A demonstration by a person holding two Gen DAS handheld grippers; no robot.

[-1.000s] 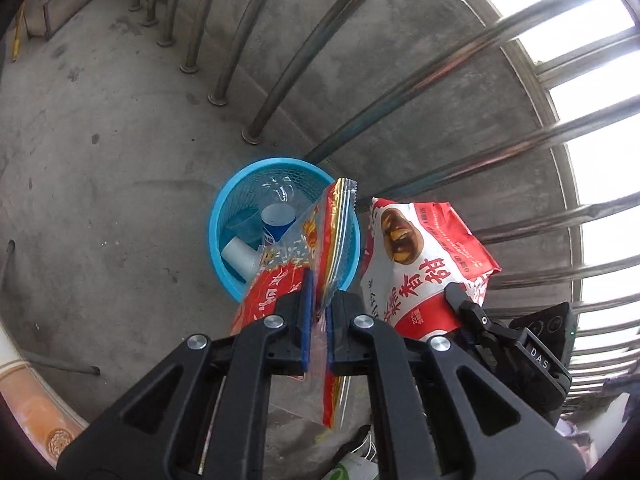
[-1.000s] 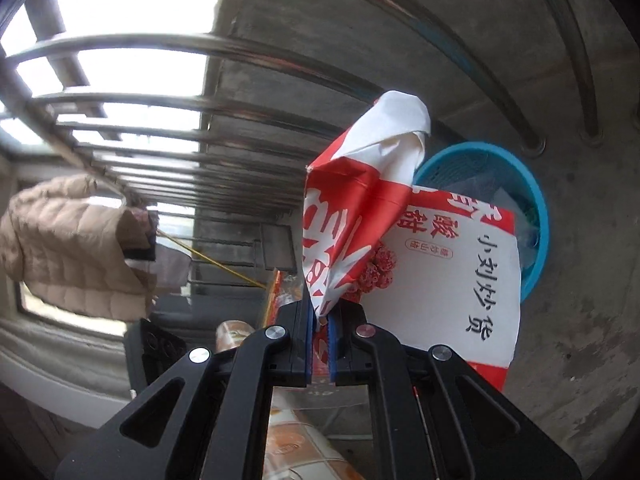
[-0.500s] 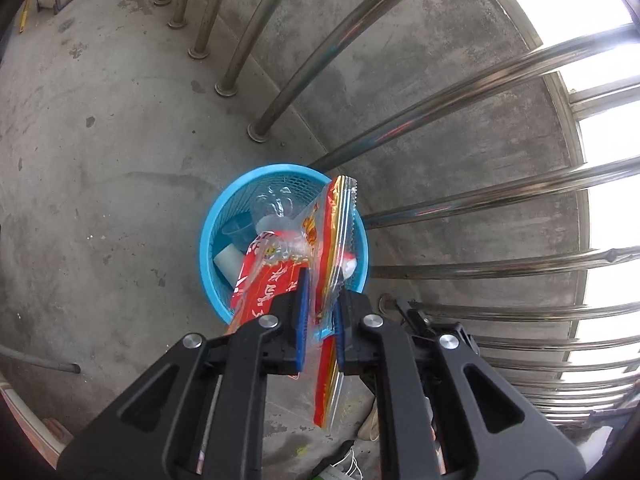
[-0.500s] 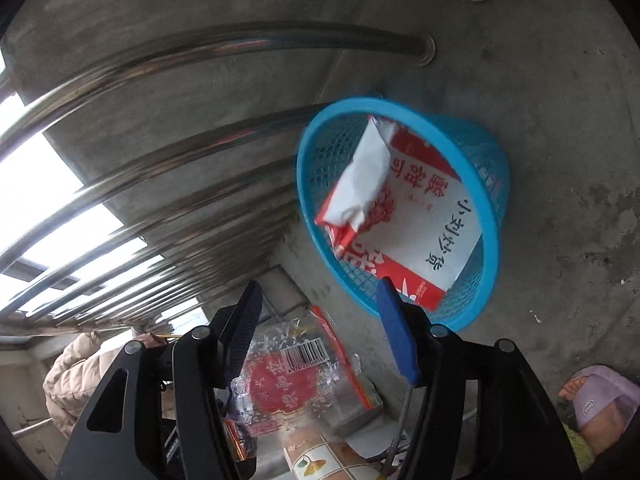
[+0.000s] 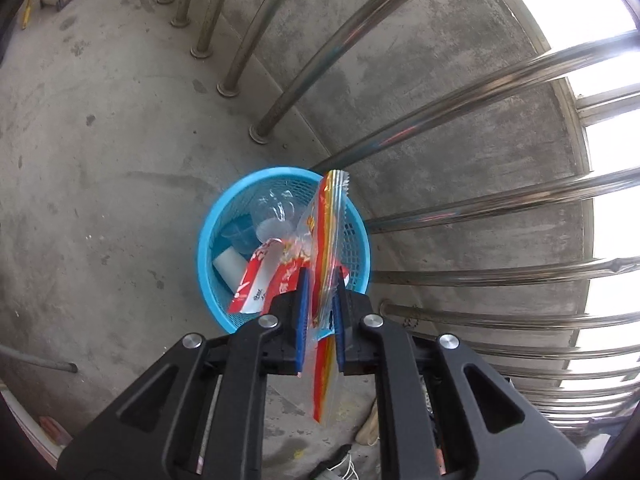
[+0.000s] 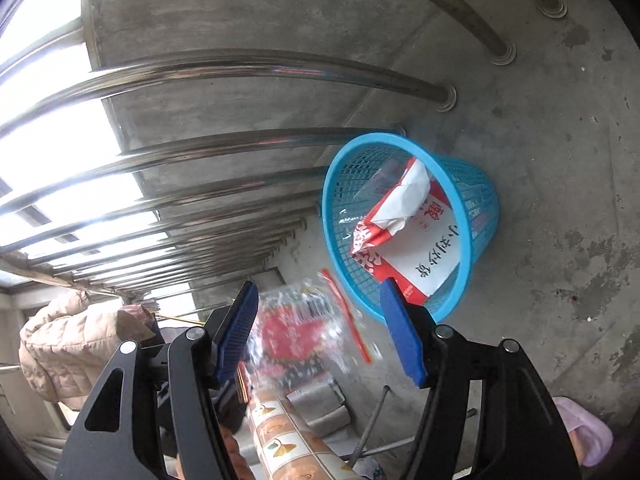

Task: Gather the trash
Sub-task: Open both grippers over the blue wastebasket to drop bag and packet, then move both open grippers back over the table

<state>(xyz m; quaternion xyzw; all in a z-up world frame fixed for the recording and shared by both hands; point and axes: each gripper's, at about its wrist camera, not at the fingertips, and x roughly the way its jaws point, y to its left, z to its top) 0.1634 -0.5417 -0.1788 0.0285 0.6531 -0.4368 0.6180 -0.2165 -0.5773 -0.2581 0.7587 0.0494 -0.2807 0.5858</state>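
Observation:
A blue mesh trash basket (image 5: 208,248) stands on the concrete floor against a steel railing. It holds a red and white snack bag (image 5: 260,276), clear cups and a white cup. My left gripper (image 5: 321,280) is above the basket's near rim, with its jaws slightly parted around a clear and red zip bag (image 5: 326,240) that stands between the pads. In the right wrist view, the basket (image 6: 480,196) holds the red and white bag (image 6: 416,240). My right gripper (image 6: 320,300) is open and empty beside the basket. The zip bag (image 6: 296,328) shows blurred between its fingers.
Steel railing bars (image 5: 460,120) curve up behind the basket. A low concrete wall (image 6: 240,12) backs them. A tiled edge (image 6: 288,436), a metal rod (image 6: 372,416), a pink slipper (image 6: 580,436) and a hanging beige jacket (image 6: 68,344) lie near the right gripper.
My right gripper opened and dropped the red and white bag into the basket, then drew back. My left gripper's jaws parted slightly around the zip bag over the basket.

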